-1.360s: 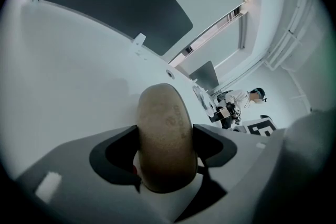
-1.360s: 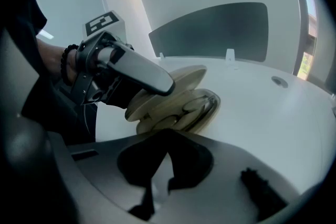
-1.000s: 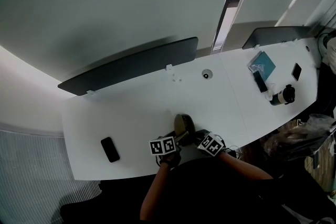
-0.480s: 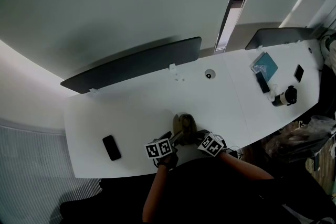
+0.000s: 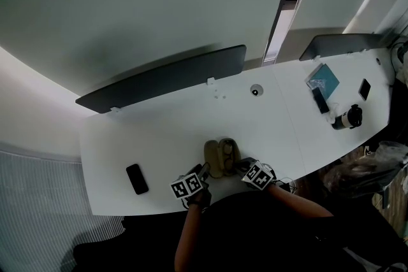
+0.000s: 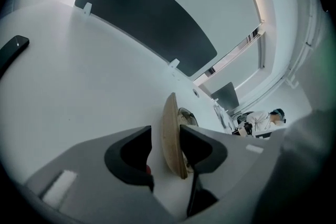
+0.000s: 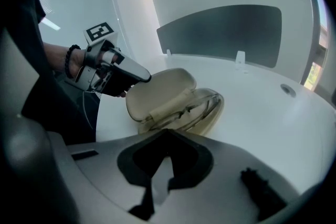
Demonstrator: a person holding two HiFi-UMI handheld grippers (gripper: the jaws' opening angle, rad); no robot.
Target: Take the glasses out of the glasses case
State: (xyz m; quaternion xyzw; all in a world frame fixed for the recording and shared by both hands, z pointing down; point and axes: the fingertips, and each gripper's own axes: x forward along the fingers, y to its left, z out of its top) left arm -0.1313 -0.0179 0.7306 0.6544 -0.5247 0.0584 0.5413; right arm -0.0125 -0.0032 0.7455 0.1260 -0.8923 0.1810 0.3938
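A beige glasses case (image 5: 220,158) lies open on the white desk (image 5: 159,130), near its front edge. Its lid (image 7: 160,89) is swung back to the left, and the glasses (image 7: 197,105) rest in the base. My left gripper (image 5: 203,170) has the lid's edge (image 6: 170,136) between its closing jaws. The lid lies against one pad, and a gap shows at the other. My right gripper (image 7: 163,165) is shut, with its tips at the near rim of the case. Whether they pinch the rim is hidden.
A black phone (image 5: 134,179) lies to the left on the desk. A dark divider panel (image 5: 159,79) runs along the back edge, with a round grommet (image 5: 255,90) in front of it. A teal book (image 5: 322,78) and a dark cylindrical object (image 5: 347,116) sit far right.
The case lid has swung open to the left. My left gripper has moved left with it. The right gripper has stayed put.
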